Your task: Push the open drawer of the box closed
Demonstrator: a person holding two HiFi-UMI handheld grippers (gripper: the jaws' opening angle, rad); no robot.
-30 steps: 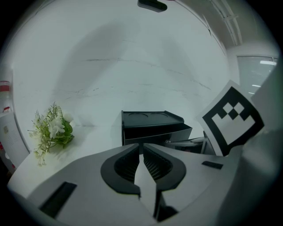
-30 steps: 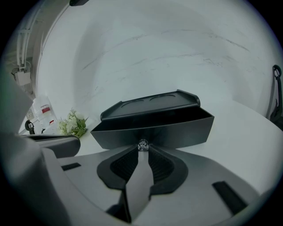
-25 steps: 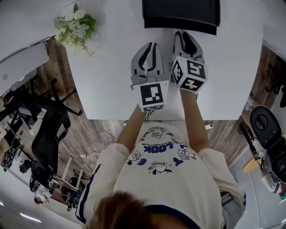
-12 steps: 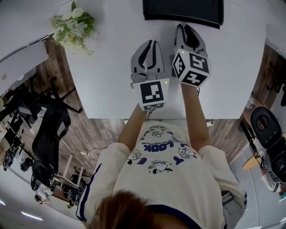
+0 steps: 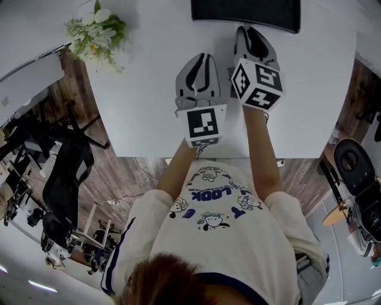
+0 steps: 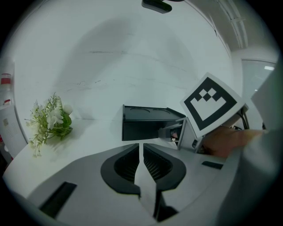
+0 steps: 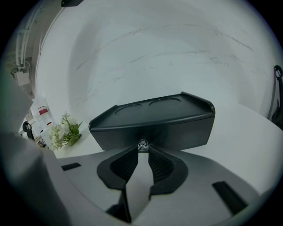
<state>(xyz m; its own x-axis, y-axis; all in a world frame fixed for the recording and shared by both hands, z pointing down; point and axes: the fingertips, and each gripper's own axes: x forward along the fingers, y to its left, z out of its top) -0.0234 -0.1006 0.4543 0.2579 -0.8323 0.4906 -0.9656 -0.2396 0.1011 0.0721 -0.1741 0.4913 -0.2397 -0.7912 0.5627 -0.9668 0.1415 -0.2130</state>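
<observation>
White desk (image 5: pixel 149 89) bears the black plastic drawer box (image 7: pixel 152 121) at 12 o'clock of the right hand-held gripper (image 7: pixel 142 151), which pinches its small clear knob (image 7: pixel 143 145). Left hand-held gripper (image 6: pixel 142 148), pressed together, empty, lies farther back

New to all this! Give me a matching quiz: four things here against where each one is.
1 flowers
2 black box
3 left gripper
4 right gripper

A jaws at the clear knob
B left side of the white table
C beside the right gripper, nothing between its jaws
D straight ahead of the right gripper

Pairs: 1-B, 2-D, 3-C, 4-A
</observation>
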